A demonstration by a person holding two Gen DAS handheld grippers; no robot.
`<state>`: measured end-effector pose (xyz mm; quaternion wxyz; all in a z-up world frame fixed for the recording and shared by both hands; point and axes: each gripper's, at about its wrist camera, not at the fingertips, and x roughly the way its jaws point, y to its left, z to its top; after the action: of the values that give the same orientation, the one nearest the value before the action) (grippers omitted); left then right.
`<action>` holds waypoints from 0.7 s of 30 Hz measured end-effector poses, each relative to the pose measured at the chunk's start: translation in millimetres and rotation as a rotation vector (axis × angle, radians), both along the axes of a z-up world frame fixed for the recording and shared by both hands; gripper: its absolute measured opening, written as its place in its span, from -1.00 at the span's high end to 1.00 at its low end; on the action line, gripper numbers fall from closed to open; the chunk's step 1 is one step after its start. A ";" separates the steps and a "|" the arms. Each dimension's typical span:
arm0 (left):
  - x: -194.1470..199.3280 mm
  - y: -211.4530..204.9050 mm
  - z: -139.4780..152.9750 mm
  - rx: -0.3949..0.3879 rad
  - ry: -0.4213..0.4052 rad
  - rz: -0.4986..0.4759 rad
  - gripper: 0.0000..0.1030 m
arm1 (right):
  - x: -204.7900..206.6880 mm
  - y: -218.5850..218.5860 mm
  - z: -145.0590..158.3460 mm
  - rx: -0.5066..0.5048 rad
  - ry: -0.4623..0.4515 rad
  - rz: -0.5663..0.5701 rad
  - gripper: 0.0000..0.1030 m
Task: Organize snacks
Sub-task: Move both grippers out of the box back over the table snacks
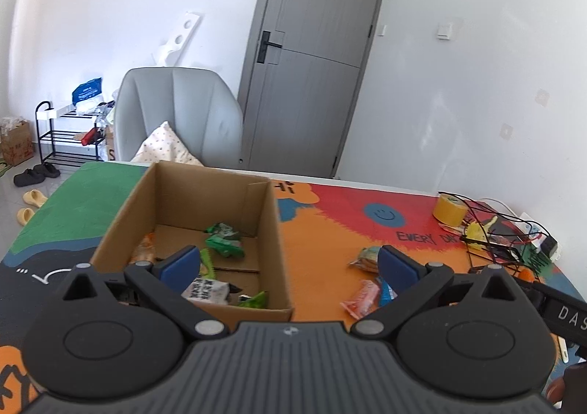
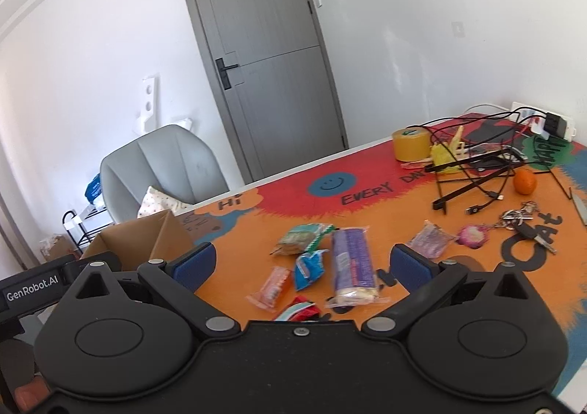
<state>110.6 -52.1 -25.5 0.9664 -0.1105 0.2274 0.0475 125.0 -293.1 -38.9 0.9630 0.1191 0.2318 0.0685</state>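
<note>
An open cardboard box [image 1: 271,227] stands on the colourful table mat and holds several snack packets, among them green ones [image 1: 223,240] and a white one [image 1: 205,291]. My left gripper [image 1: 290,263] is open and empty above the box's near right corner. Loose snacks lie right of the box: an orange packet [image 2: 271,285], a blue packet [image 2: 310,267], a long purple pack [image 2: 352,263], a green-and-tan packet [image 2: 301,238] and a red-and-white one [image 2: 299,311]. My right gripper [image 2: 302,263] is open and empty above them. The box also shows in the right wrist view [image 2: 146,241].
A small purple packet [image 2: 429,240], a pink keyring with keys [image 2: 473,236], an orange fruit [image 2: 524,181], a yellow tape roll [image 2: 411,144], black cables and a wire stand [image 2: 473,172] lie to the right. A grey chair [image 1: 176,113] stands behind the table.
</note>
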 end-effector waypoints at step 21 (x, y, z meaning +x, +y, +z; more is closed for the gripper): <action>37.4 -56.5 -21.5 0.060 0.062 -0.095 -0.98 | 14.1 -72.4 -21.7 0.027 0.043 -0.143 -1.00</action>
<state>148.0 -108.7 -47.0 0.9628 -0.0688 0.2609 0.0117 139.1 -365.5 -60.6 0.9585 0.1500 0.2425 0.0001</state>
